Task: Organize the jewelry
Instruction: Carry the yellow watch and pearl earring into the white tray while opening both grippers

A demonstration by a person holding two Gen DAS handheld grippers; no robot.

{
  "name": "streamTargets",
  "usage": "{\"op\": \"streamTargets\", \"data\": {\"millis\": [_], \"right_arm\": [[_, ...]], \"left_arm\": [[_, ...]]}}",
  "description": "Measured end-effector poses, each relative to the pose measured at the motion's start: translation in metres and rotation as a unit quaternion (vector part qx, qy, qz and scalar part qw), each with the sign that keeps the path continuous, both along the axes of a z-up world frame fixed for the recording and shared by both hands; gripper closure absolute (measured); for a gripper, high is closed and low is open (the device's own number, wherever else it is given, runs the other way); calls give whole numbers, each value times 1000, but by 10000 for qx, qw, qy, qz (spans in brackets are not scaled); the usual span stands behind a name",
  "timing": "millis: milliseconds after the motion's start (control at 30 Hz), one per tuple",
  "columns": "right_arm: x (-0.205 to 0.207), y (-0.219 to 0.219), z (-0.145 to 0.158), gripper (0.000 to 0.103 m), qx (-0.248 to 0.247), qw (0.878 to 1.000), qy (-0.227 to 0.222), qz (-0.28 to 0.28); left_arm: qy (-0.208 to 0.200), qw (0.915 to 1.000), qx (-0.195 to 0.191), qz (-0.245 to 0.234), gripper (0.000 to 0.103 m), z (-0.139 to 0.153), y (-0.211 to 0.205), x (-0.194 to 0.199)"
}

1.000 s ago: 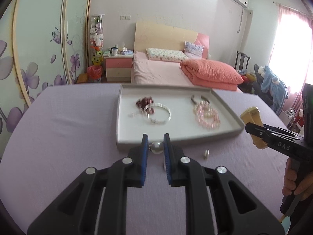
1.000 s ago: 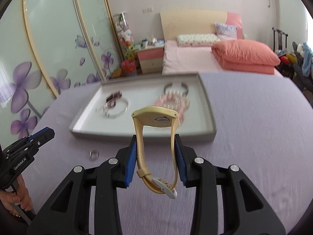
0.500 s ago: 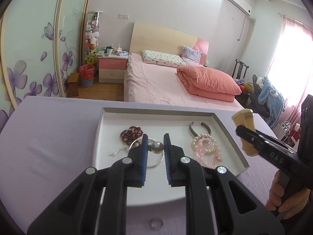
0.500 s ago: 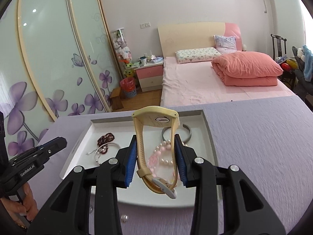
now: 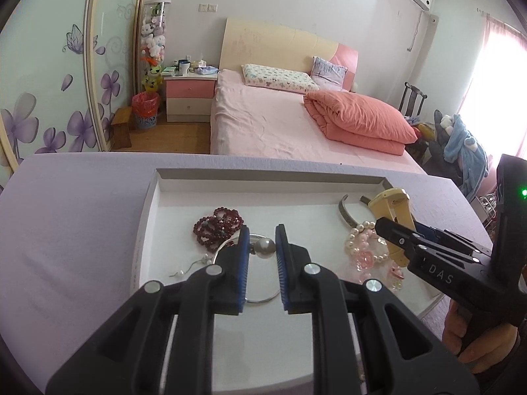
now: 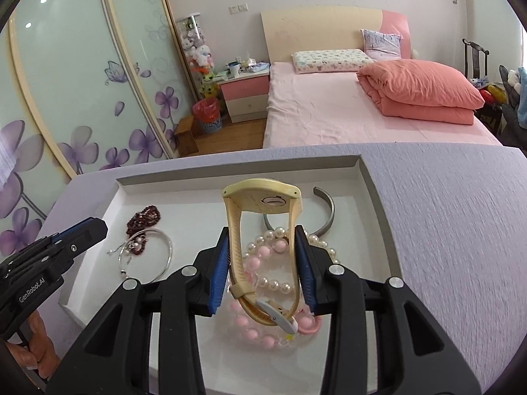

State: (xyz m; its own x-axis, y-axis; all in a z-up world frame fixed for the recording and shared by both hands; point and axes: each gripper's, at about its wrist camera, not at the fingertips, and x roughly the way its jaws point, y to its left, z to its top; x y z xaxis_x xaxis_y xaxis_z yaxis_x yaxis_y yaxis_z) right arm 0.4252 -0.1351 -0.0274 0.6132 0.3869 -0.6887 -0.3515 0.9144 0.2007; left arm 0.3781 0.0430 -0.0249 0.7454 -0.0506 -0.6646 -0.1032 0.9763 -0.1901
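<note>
The watch hides part of the pink bead bracelet beneath.

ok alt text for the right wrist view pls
The right gripper holds a cream-yellow rubber-strapped watch over a shallow white rectangular tray on a lilac-covered table. Under it lie pink and white bead bracelets; a grey metal cuff, a silver bangle and dark red beads lie nearby. The left gripper shows at left.

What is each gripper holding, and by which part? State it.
The left gripper pinches a silver bead by its sides. The right gripper holds a yellow watch by its two straps.
</note>
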Motion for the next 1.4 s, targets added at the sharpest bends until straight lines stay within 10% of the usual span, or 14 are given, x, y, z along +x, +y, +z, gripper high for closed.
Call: {"op": "streamTargets", "data": {"millis": [200, 1000, 1133, 1400], "right_arm": [[4, -2, 0, 49, 35, 10000, 20, -54], [-14, -18, 0, 47, 29, 9999, -104, 2], [-20, -20, 1, 47, 17, 9999, -135, 40], [-38, -21, 8, 41, -8, 9997, -247, 93]], "left_arm": [[34, 10000, -12, -24, 87, -4, -1, 7], [193, 9998, -44, 41, 84, -19, -2, 19], [106, 9996, -162, 213, 48, -16, 5, 12], [-85, 9993, -119, 338, 24, -2, 14, -16]]}}
